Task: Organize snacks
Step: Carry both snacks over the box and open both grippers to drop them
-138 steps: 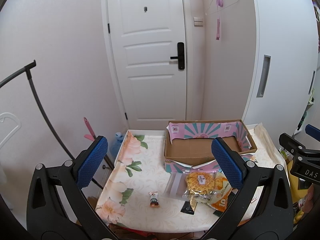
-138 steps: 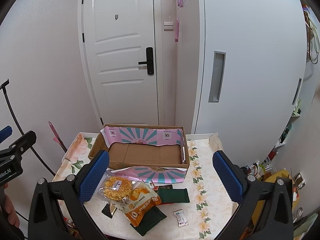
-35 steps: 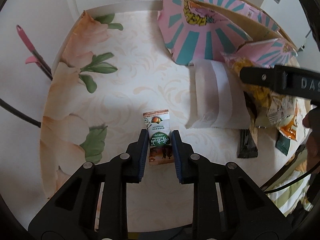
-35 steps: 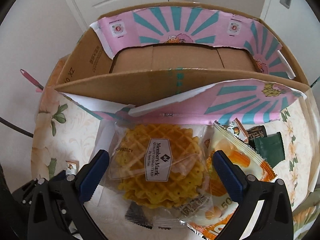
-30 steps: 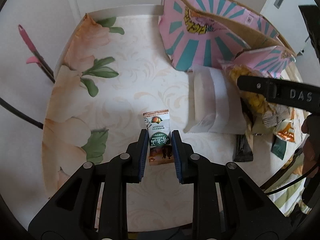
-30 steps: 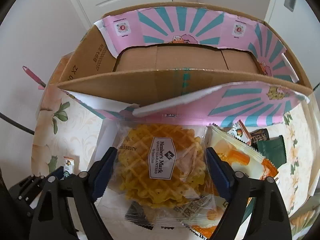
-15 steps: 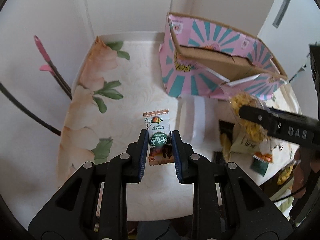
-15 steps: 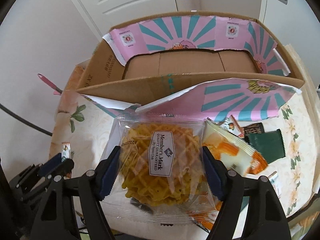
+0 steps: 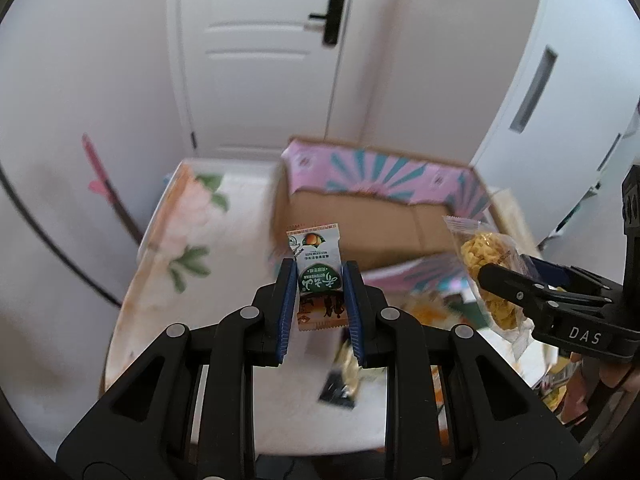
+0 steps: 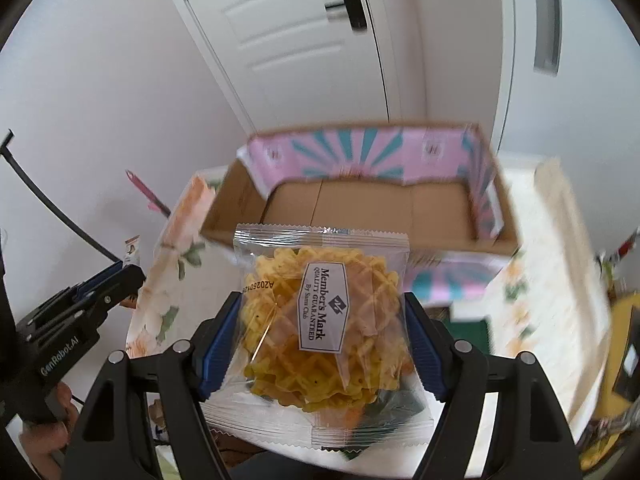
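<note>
My left gripper (image 9: 319,280) is shut on a small green and white candy packet (image 9: 316,268) and holds it in the air in front of the open cardboard box (image 9: 384,224). My right gripper (image 10: 324,320) is shut on a clear packet of yellow waffle crisps (image 10: 320,320), lifted above the table before the same box (image 10: 368,204). The waffle packet also shows at the right of the left wrist view (image 9: 488,272). The box has a pink and teal printed rim and its brown floor is bare.
Several snack packets (image 9: 340,380) lie on the floral tablecloth (image 9: 192,264) in front of the box, among them a dark green one (image 10: 468,332). A white door and white walls stand behind the table. A pink tool (image 9: 100,176) leans at the left.
Both grippers have risen from the table with their packets and tilted up toward the box. The candy packet and the waffle packet left the tablecloth.
</note>
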Motion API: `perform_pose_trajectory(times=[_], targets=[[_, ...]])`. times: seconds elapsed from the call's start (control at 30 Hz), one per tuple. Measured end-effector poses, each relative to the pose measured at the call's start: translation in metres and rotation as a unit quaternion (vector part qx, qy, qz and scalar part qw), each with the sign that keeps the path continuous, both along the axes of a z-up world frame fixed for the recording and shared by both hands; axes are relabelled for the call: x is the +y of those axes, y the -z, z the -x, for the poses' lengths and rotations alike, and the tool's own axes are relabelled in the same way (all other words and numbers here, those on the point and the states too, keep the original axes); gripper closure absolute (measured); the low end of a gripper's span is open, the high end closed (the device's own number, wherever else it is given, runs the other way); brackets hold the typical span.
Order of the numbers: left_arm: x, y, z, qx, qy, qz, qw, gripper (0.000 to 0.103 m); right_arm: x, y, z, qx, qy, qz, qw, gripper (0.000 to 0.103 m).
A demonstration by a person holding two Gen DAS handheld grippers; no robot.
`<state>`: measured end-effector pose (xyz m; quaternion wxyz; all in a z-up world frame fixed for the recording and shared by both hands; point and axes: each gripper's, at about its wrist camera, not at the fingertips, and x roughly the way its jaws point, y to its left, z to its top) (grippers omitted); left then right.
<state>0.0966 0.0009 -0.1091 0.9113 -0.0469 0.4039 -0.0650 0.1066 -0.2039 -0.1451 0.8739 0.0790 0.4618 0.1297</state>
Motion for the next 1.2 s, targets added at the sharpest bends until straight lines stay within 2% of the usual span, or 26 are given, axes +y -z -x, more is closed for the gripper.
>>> perform_pose_trajectory(times=[0.1, 0.23, 0.33, 0.53, 0.67, 0.8, 0.93, 1.0, 1.03, 1.07, 1.2], targets=[[-0.01, -0.009, -0.02, -0.007, 0.016, 0.009, 0.9998, 0.082, -0.017, -0.017, -0.01, -0.03, 0.004, 0.006, 1.0, 0.031], [-0.021, -0.009, -0.066, 0.01, 0.05, 0.021, 0.9984, 0.082, -0.03, -0.029, -0.026, -0.044, 0.02, 0.008, 0.999, 0.031], [-0.027, -0.001, -0.102, 0.028, 0.073, 0.028, 0.9966, 0.082, -0.039, -0.034, -0.037, -0.049, 0.036, 0.006, 0.998, 0.031], [-0.043, 0.032, -0.162, 0.073, 0.106, 0.017, 0.9916, 0.082, -0.048, -0.03, -0.063, -0.044, 0.077, 0.001, 0.996, 0.031], [-0.053, 0.049, -0.18, 0.077, 0.125, -0.009, 0.989, 0.081, -0.052, -0.022, -0.074, -0.032, 0.098, -0.003, 0.995, 0.031], [-0.064, 0.064, -0.191, 0.088, 0.135, -0.064, 0.9848, 0.081, -0.053, -0.013, -0.083, -0.019, 0.111, -0.005, 0.994, 0.031], [-0.058, 0.068, -0.189, 0.089, 0.145, -0.06, 0.9835, 0.079, -0.053, -0.006, -0.093, -0.006, 0.12, -0.008, 0.993, 0.031], [-0.055, 0.069, -0.187, 0.089, 0.145, -0.065, 0.9833, 0.055, -0.052, -0.003, -0.096, 0.0, 0.119, -0.01, 0.993, 0.031], [-0.053, 0.07, -0.187, 0.09, 0.147, -0.063, 0.983, 0.008, -0.052, -0.001, -0.099, 0.004, 0.116, -0.01, 0.993, 0.031], [-0.051, 0.069, -0.185, 0.086, 0.147, -0.058, 0.9836, 0.001, -0.051, 0.0, -0.101, 0.007, 0.114, -0.01, 0.993, 0.031], [-0.046, 0.067, -0.182, 0.085, 0.14, -0.064, 0.9844, 0.0, -0.048, 0.009, -0.112, 0.023, 0.104, -0.006, 0.994, 0.031]])
